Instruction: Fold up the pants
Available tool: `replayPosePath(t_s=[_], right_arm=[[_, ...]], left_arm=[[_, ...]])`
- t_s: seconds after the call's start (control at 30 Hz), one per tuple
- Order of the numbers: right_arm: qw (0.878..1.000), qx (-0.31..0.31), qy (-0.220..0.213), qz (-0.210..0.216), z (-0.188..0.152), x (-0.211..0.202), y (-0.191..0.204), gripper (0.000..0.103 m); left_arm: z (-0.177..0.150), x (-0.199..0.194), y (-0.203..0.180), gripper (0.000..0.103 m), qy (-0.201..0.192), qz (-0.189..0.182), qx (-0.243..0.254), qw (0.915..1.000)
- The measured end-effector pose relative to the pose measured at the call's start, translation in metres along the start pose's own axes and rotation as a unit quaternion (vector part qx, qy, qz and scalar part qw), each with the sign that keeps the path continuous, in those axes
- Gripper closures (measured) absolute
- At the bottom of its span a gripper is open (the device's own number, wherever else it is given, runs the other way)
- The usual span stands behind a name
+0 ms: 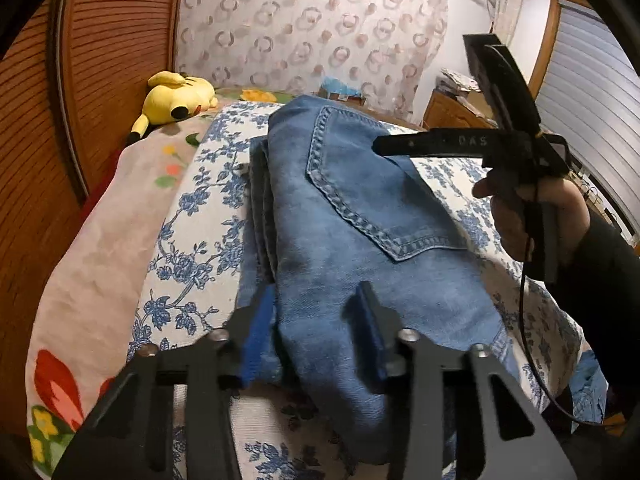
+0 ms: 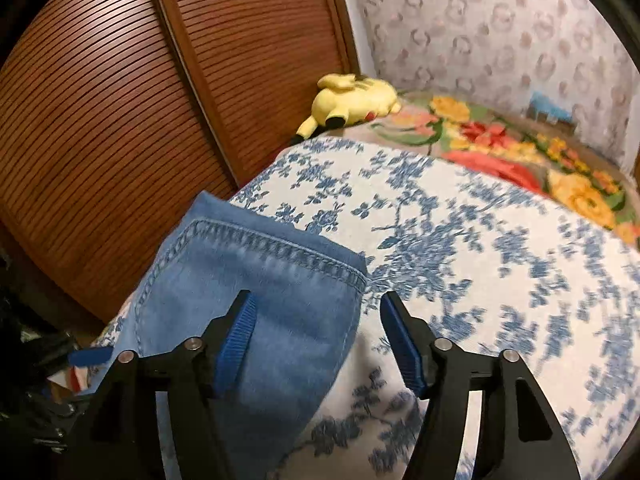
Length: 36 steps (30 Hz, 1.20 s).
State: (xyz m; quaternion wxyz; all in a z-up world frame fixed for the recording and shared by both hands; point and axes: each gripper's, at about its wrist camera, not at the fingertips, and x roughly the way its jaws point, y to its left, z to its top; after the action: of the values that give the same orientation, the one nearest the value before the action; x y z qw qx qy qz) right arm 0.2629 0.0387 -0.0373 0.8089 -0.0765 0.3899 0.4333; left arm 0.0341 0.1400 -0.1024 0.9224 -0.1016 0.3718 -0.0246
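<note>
Left claw (image 1: 316, 332): nearest the lens, fingers straddling the near end of the folded jeans (image 1: 360, 216). The blue pad on one side lies against the stacked edges of the bundle; the other finger rests on top of the denim. Half-closed on cloth; whether the pads truly pinch it, I cannot tell.

Right claw (image 2: 316, 344): released, jaws apart and holding nothing. One pad hangs over the denim at the far hem corner of the jeans (image 2: 256, 288), the other over the bare bedspread (image 2: 480, 264).

Jeans: blue denim, folded into a thick bundle with a back pocket uppermost, lying along the blue-flowered bedspread toward the side of the bed nearest the slatted wooden doors (image 2: 120, 128).

Other items: yellow plush toy (image 1: 176, 98) at the far edge of the bed by the doors; a floral blanket (image 2: 520, 152) beyond the bedspread.

Step in hand, judged: fold largely made; final tidy or last grip on the bundle. Next move calls for a firm hold through all layers at the near end, the right claw steadying the far corner, so the stack does not slide apart.
</note>
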Motion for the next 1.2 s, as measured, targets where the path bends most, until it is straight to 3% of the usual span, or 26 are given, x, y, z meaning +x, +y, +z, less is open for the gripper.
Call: replayPosePath(t_s=[0.13,0.2,0.27,0.3,0.37,0.5,0.8,1.2], right_arm=[[0.998,0.026,0.022,0.059,0.005,0.022,-0.011,0.036],[0.996,0.034,0.028,0.074,0.007,0.028,-0.015,0.038],[0.995,0.031,0.028,0.087,0.009,0.030,-0.013,0.047],[0.995,0.025,0.026,0.091,0.010,0.030,-0.012,0.058],[0.996,0.012,0.017,0.088,0.013,0.032,-0.013,0.069],[0.997,0.003,-0.010,0.080,0.019,0.026,-0.011,0.078],[0.997,0.002,-0.058,0.057,0.059,0.039,-0.007,0.081],[0.995,0.031,-0.090,-0.014,0.123,0.111,-0.036,0.081]], left_arm=[[0.001,-0.001,0.009,0.089,0.001,-0.009,-0.023,0.9997],[0.001,-0.003,0.011,0.093,0.001,-0.015,-0.025,0.9996],[0.001,-0.003,0.010,0.095,0.001,-0.016,-0.023,0.9996],[0.002,-0.004,0.009,0.097,0.000,-0.015,-0.019,0.9997],[0.005,-0.004,0.008,0.098,-0.002,-0.016,-0.015,0.9998],[0.014,-0.010,0.008,0.100,-0.021,-0.015,-0.017,0.9995],[0.065,-0.009,0.030,0.101,-0.059,0.008,0.008,0.9982],[0.160,0.059,0.079,0.101,-0.055,0.052,0.047,0.9960]])
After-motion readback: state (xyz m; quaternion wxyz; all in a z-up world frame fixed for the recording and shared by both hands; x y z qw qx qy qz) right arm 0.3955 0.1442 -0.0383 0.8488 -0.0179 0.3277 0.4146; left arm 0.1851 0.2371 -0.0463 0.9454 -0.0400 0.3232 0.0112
